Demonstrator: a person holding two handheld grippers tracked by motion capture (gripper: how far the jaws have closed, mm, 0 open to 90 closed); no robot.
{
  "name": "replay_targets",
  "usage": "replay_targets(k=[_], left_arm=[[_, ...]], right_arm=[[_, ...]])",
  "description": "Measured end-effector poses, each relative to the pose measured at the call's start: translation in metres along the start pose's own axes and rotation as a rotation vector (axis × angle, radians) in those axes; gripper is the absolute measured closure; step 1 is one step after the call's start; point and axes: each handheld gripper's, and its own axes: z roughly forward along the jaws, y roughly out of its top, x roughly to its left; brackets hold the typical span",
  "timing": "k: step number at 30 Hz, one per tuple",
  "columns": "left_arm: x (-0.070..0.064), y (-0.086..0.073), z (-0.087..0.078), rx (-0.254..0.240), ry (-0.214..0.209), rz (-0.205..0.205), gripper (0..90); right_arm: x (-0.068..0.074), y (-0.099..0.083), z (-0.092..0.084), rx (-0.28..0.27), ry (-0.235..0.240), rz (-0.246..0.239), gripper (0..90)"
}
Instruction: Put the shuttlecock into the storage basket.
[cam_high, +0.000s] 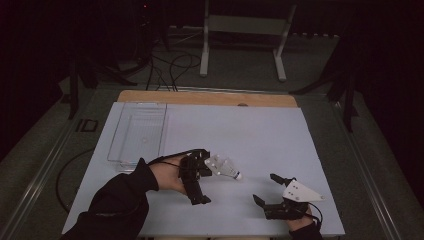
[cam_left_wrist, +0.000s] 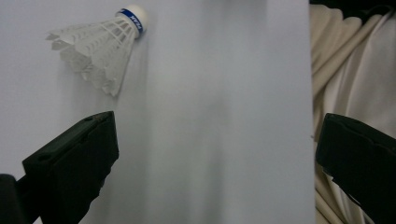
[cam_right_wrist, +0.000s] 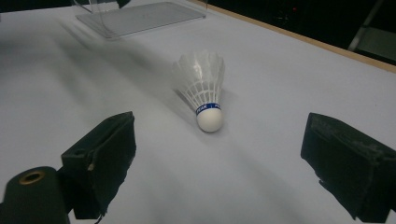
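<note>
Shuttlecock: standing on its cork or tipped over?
Tipped over. The shuttlecock lies on its side on the white table sheet, cork and feather skirt both resting on it, apart from both open grippers.

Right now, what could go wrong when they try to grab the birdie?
The shuttlecock lies loose on its side on the white table, so a bump from the open right tool might roll it away. A hard squeeze could bend its thin feathers. Both tools are close to it, with the left tool open too, so they might knock together.
</note>
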Motion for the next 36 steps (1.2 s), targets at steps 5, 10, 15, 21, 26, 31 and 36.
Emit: replay_targets(k=[5, 10, 15, 21, 26, 31, 36], left_arm=[[0.008, 0.006, 0.005, -0.003, 0.001, -0.013, 0.1], [0.018, 0.011, 0.011, -0.011, -0.003, -0.019, 0.1], [0.026, 0.014, 0.017, -0.019, 0.004, -0.024, 0.1], [0.035, 0.012, 0.028, -0.01, 0.004, -0.049, 0.1], [0.042, 0.009, 0.041, 0.019, 0.017, -0.065, 1.2], [0.051, 0.008, 0.047, 0.008, 0.01, -0.087, 5.1], [0.06, 0.005, 0.051, -0.005, -0.002, -0.102, 9.9]], right_arm=[[0.0, 0.0, 0.0, 0.002, 0.001, 0.004, 10.3], [0.0, 0.0, 0.0, 0.004, 0.004, 0.003, 10.3], [0.0, -0.001, 0.0, 0.005, 0.007, 0.005, 10.3], [0.0, -0.001, 0.001, 0.005, 0.009, 0.003, 10.3], [0.0, 0.0, 0.0, 0.005, 0.006, 0.006, 10.3], [0.0, -0.001, 0.0, 0.005, 0.01, 0.006, 10.3], [0.0, -0.001, 0.0, 0.006, 0.01, 0.004, 10.3]])
